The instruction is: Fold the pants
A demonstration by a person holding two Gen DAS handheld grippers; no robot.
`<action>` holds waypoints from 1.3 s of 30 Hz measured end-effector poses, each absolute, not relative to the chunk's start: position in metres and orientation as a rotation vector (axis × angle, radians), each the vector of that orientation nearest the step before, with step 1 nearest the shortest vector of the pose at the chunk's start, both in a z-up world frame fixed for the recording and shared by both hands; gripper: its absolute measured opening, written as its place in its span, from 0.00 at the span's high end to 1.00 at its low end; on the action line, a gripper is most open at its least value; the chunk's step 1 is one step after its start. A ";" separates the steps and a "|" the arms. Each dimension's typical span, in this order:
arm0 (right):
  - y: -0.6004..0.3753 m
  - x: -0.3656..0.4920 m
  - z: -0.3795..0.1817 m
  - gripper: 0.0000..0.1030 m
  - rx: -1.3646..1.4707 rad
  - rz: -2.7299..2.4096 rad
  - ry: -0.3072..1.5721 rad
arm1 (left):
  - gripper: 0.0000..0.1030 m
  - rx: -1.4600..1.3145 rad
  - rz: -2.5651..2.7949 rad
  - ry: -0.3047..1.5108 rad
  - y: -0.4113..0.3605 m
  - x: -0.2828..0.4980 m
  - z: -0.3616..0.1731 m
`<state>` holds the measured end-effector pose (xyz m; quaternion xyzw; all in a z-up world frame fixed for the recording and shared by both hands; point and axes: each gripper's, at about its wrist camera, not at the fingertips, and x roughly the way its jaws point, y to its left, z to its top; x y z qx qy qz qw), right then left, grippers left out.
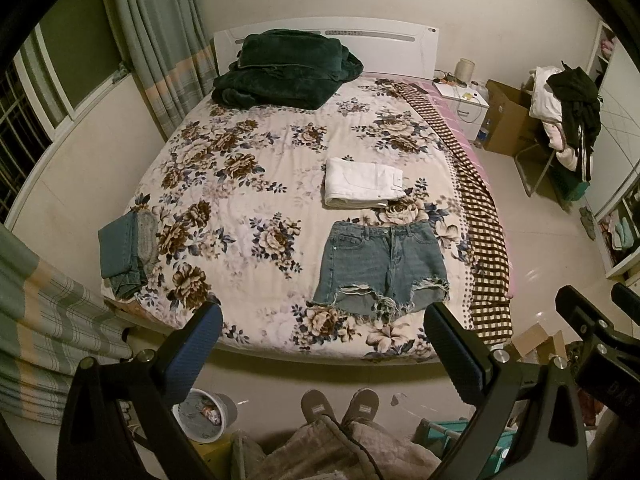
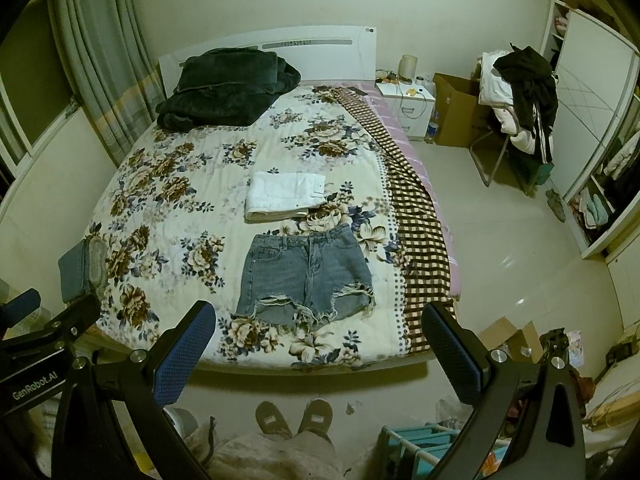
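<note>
Here, seen from the left gripper (image 1: 322, 344), the jaws stand wide apart with nothing between them, held above the foot of the bed (image 1: 256, 344). The denim shorts (image 1: 380, 268) lie flat on the flowered quilt (image 1: 224, 200), waistband toward the headboard, frayed hems near the foot edge. Just beyond the waistband lies a folded white garment (image 1: 362, 184), close to the shorts but not on them. To the shorts' right runs a checked blanket (image 1: 480, 232) draped along the bed's side edge. A folded blue pile (image 1: 124, 252) rests at the far left edge, and a dark green blanket (image 1: 280, 72) is heaped by the headboard (image 1: 384, 44). A broad stretch of quilt lies bare between the shorts and the blue pile. Slippers (image 1: 340, 406) stand on the floor just short of the bed.

From the right gripper (image 2: 318, 344), the jaws are likewise spread and hold nothing. The shorts (image 2: 304, 276) lie just ahead, the hems a little in from the foot edge. The left gripper's body (image 2: 48, 340) shows at the left. Right of the bed the tiled floor (image 2: 500, 240) is open up to a chair piled with clothes (image 2: 520, 96) and a white cupboard (image 2: 592, 120).
</note>
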<state>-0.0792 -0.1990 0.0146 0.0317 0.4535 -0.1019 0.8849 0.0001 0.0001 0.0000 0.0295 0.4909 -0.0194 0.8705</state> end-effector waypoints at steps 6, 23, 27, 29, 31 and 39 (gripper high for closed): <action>-0.199 -0.080 0.015 0.00 0.067 -0.210 0.943 | 0.00 0.060 -0.041 1.027 0.000 0.000 0.000; -0.197 -0.083 0.013 0.00 0.066 -0.210 0.941 | 0.00 0.055 -0.042 1.029 -0.002 -0.006 -0.007; -0.197 -0.083 0.013 0.00 0.066 -0.210 0.942 | 0.00 0.054 -0.044 1.032 -0.002 -0.006 -0.007; -0.197 -0.083 0.013 0.00 0.065 -0.211 0.941 | 0.00 0.055 -0.044 1.031 -0.002 -0.006 -0.007; -0.197 -0.083 0.013 0.00 0.065 -0.210 0.942 | 0.00 0.054 -0.044 1.030 -0.001 -0.006 -0.006; -0.197 -0.083 0.013 0.00 0.065 -0.211 0.941 | 0.00 0.052 -0.045 1.031 -0.002 -0.007 -0.007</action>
